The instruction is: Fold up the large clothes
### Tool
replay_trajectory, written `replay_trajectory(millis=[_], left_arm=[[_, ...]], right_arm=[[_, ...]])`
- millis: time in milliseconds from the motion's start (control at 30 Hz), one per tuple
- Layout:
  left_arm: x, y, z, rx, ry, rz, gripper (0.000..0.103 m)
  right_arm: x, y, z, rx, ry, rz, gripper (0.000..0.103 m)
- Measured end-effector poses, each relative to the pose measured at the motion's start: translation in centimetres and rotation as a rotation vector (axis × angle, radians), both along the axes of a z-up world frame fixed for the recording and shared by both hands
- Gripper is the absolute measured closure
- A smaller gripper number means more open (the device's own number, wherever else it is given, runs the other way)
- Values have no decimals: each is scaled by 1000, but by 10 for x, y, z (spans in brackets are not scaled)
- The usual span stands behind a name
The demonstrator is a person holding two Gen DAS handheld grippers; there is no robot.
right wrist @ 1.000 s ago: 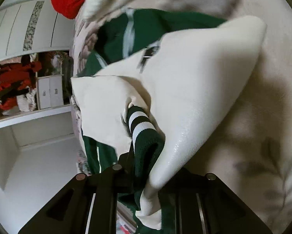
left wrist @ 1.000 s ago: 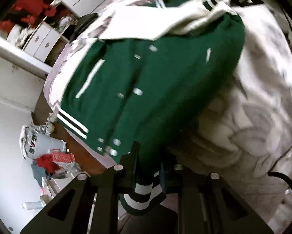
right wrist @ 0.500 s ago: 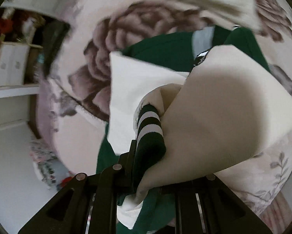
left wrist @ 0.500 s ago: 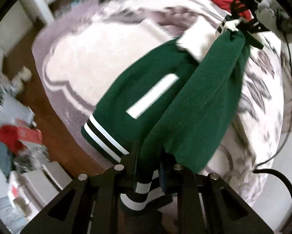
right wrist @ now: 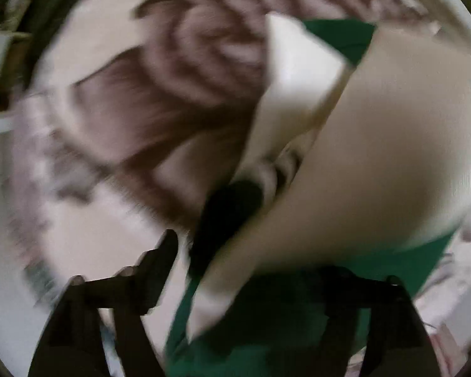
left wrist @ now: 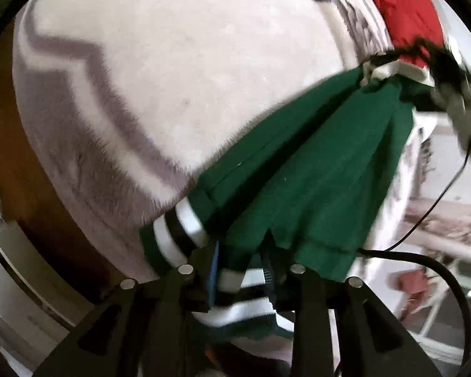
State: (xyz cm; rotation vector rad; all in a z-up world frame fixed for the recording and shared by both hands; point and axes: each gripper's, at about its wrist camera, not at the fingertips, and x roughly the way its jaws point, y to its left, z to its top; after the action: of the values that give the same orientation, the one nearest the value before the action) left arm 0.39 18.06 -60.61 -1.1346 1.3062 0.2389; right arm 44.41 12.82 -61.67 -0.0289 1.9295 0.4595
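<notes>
Left gripper [left wrist: 241, 270] fingers just easing apart, striped hem of green varsity jacket [left wrist: 314, 169] between them; right gripper [right wrist: 245, 270] fingers spread wide, dropping the jacket's cream sleeve [right wrist: 377, 157] onto the bed [left wrist: 172, 62].

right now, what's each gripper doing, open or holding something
left gripper: jaws have just been opening, the green jacket's striped hem between them.
right gripper: jaws just opened wide, jacket loose between them.
</notes>
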Motion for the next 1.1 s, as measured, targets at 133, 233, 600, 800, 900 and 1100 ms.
replay_trajectory(millis=[133,233,600,800,900,1100], left_arm=[[-19,10,26,27,-1,6,22],[-31,12,34,39,-37,21,14],[-6,-37,7,226,78,-86,88],[-24,-24,26,245,37,-9,94],[-22,-14,26,278,51,-10,95],[-22,9,-39,218,114,29,92]], right_arm=[[-34,-67,40,138,52,-59,26],[-82,-131,60,191,65,-102,26],[-325,-301,-60,178,419,-442,26],[-390,-315,-75,256,405,-581,96],[-397,-304,-61,267,364,-562,97],[-403,-280,-72,193,329,-453,98]])
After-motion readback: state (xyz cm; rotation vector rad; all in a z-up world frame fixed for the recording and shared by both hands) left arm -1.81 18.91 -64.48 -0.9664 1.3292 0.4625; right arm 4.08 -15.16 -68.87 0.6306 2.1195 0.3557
